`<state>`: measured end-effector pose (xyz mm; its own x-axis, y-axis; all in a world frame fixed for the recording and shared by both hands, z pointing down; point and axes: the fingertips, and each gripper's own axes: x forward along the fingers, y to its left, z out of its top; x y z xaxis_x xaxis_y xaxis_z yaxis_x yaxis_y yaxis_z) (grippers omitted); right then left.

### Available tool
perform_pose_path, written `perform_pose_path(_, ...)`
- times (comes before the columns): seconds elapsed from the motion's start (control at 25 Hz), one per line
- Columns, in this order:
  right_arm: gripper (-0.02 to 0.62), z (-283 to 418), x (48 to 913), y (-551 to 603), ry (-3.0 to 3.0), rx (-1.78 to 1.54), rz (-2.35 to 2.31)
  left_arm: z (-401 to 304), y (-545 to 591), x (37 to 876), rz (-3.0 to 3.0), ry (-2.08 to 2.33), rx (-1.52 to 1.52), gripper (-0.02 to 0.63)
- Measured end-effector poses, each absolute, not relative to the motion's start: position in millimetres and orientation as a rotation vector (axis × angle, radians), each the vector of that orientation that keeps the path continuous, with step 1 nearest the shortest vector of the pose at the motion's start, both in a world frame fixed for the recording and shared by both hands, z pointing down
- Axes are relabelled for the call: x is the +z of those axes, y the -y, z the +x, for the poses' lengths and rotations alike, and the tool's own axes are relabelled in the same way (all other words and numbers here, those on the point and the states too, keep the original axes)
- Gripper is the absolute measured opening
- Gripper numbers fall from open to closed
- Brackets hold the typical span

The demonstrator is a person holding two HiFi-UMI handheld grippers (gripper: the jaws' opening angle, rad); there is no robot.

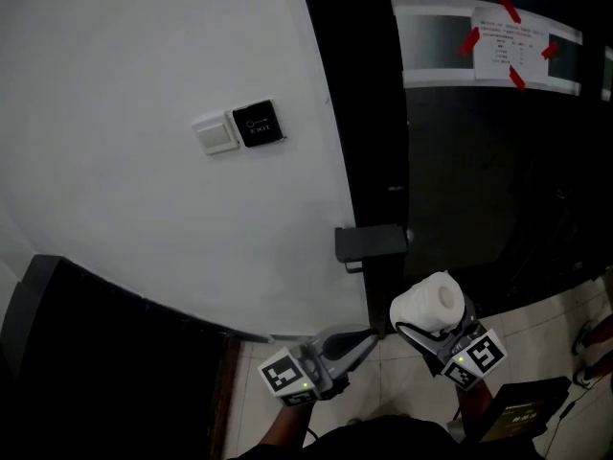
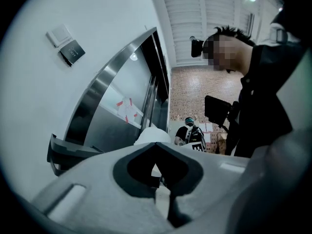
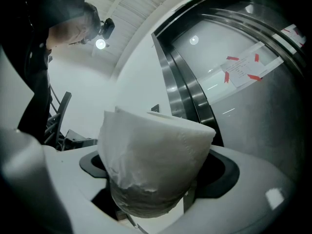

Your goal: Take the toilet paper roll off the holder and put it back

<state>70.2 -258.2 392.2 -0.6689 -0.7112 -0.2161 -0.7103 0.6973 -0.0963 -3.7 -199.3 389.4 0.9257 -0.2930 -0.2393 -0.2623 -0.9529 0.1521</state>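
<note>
The black wall panel (image 1: 257, 123) seems to read EXIT; print on the notice (image 1: 505, 46) taped up with red strips is too small to read. The right gripper (image 1: 439, 333) clamps the toilet paper roll (image 1: 431, 303) between wide-set jaws, clear of the dark holder (image 1: 369, 243), just below and right of it. The left gripper (image 1: 364, 337) is closed and empty. Only its view shows a person (image 2: 263, 91) nearby.

Office/commercial bldg corridor by an entry: white wall (image 1: 144, 84) w/ exit-button panel (image 1: 258, 123) + switch (image 1: 216, 133), dark glass door (image 1: 479, 180) w/ taped notice (image 1: 508, 46), tiled floor (image 1: 541, 338), slatted ceiling (image 2: 204, 18), brick wall (image 2: 202, 84) behind.
</note>
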Motion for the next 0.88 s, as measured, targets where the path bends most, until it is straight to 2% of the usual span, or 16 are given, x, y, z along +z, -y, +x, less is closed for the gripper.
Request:
perform_pose_path(0.36, 0.497, 80.2, 399.2, 262.8, -2.623, -0.068, -1.17, -2.6, 202.2, 396.1, 2.978, 0.452, -0.358, 0.0)
perform_pose_path(0.44, 0.499, 93.6, 406.5, 268.2, -2.519, -0.201, -1.184, -2.5, 202.4, 396.8, 2.977, 0.452, -0.354, 0.0)
perform_pose_path(0.68, 0.5, 156.4, 470.3, 291.1, -1.859, -0.904, -1.005, -6.3, 208.4, 400.9, 2.965, 0.476, -0.333, 0.0)
perform_pose_path(0.88, 0.5, 173.1, 490.0, 298.8, -1.734, -0.959, -1.027, -6.9, 215.1, 400.8, 2.967, 0.48, -0.319, 0.0)
